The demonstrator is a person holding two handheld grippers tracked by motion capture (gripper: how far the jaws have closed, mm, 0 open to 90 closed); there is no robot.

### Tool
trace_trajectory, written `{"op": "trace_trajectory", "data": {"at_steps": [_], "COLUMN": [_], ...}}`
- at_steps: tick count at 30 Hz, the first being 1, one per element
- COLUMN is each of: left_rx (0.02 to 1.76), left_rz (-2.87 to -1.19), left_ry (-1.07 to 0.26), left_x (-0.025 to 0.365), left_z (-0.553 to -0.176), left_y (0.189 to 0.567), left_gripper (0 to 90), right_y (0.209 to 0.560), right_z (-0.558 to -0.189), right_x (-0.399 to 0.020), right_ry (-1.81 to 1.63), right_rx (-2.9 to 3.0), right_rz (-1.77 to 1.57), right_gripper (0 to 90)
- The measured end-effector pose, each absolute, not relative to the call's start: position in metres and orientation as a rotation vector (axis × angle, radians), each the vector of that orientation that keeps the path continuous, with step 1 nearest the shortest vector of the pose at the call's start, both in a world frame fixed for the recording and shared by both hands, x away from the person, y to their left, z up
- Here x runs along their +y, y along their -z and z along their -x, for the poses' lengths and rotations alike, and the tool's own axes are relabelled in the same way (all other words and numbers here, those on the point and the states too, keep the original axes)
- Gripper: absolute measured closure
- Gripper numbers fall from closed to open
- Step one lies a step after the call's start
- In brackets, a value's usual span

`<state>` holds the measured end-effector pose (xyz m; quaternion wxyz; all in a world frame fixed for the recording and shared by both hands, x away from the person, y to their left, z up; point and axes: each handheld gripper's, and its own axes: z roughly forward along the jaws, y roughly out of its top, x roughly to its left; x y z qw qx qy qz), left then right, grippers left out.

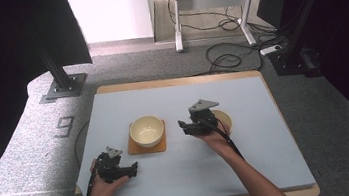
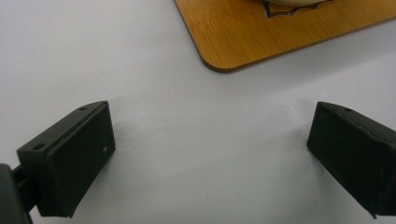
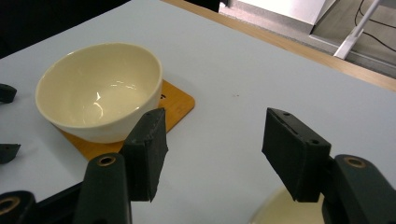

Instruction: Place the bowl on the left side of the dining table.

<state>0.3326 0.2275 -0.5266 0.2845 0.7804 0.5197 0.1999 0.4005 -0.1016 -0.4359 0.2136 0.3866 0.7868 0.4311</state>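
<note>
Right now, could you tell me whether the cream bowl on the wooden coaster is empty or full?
Empty. In the right gripper view the bowl stands upright on the wooden coaster, and its glossy inside shows bare down to the bottom.

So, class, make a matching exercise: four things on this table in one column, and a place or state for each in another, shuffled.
1. bowl
2. wooden mat
3. left tool
4. right tool

a. lies under the bowl
b. open, resting low beside the mat's near corner
c. empty, standing on the mat
d. open, held above the table right of the bowl

Pairs: 1-c, 2-a, 3-b, 4-d
</note>
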Motion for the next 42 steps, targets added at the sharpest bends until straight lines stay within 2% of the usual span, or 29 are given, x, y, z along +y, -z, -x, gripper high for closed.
{"op": "trace_trajectory", "data": {"at_steps": [27, 42], "left_rx": [1.389, 1.389], "left_rz": [-2.087, -2.086], "left_ry": [-0.536, -0.538], "left_x": [0.227, 0.227], "left_z": [-0.332, -0.332], "left_y": [0.527, 0.527], "left_gripper": [1.1, 1.1], "right_y": [0.443, 0.457], "right_z": [-0.373, -0.357], "right_x": [-0.197, -0.227], "right_ry": [-1.234, -1.239], "right_rx": [2.06, 1.995], "right_rz": [-1.187, -1.236], "right_gripper": [38.7, 38.4]}}
